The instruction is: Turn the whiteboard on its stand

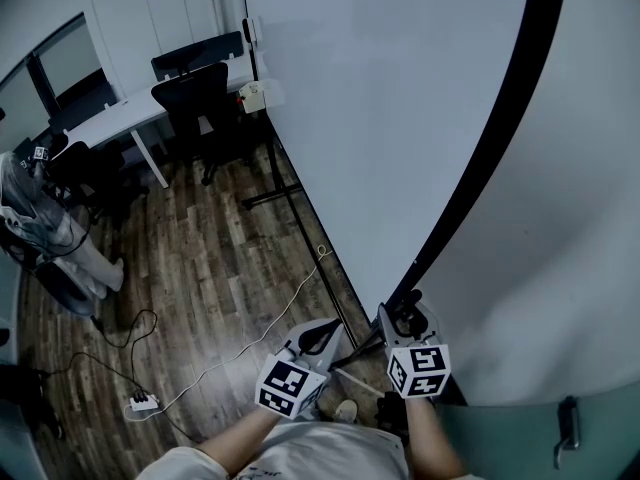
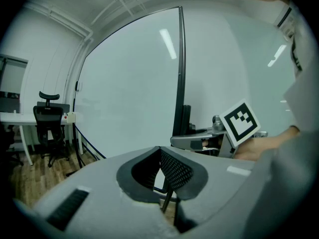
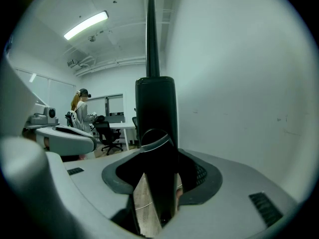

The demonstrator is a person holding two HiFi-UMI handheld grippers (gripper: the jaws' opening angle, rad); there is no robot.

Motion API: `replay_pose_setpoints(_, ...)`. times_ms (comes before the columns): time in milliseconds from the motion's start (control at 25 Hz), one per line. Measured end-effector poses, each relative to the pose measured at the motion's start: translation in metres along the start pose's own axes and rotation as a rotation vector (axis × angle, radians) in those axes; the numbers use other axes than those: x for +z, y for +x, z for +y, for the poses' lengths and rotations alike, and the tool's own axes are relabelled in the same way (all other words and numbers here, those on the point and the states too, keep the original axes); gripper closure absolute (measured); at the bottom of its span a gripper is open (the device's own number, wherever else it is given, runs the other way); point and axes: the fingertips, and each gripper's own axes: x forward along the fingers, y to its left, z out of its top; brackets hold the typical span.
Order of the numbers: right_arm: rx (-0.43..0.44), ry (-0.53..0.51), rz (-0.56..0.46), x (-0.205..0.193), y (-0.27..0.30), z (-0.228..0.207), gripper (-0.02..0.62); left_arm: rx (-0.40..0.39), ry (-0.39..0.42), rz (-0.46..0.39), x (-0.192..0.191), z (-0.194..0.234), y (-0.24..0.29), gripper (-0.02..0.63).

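The big whiteboard stands upright on a black stand, its black side frame running down to my hands. My right gripper is shut on the lower end of that frame. In the right gripper view the black frame fills the gap in the right gripper. My left gripper hovers just left of it, low, near the stand's foot. In its own view the left gripper is shut on nothing, with the whiteboard and the right gripper ahead.
A white wall lies just right of the board, with a green door below it. White desk and black chairs stand at the back left. Cables and a power strip lie on the wood floor. A person stands far left.
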Motion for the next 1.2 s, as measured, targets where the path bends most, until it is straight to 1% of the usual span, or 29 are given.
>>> replay_pose_setpoints(200,-0.007,0.009,0.005,0.002,-0.003,0.002,0.422,-0.002,0.0,-0.006,0.003,0.001,-0.002,0.595)
replay_pose_setpoints(600,-0.026,0.035,-0.004,-0.004,-0.035,0.004,0.425,-0.007,-0.001,-0.006,-0.001,-0.005,-0.004,0.595)
replay_pose_setpoints(720,-0.02,0.03,-0.001,-0.004,-0.041,0.009,0.476,-0.008,-0.009,-0.009,0.001,-0.004,-0.002,0.595)
replay_pose_setpoints(880,-0.008,0.034,0.002,-0.014,-0.044,0.01,0.556,-0.008,-0.019,-0.007,-0.004,-0.009,0.006,0.595)
replay_pose_setpoints(1000,0.007,0.031,0.001,-0.017,-0.047,0.017,0.58,-0.008,-0.018,-0.005,-0.007,-0.013,0.004,0.595)
replay_pose_setpoints(1200,0.047,0.032,0.01,-0.006,-0.045,0.039,0.588,-0.007,-0.025,-0.008,0.001,-0.006,-0.008,0.595)
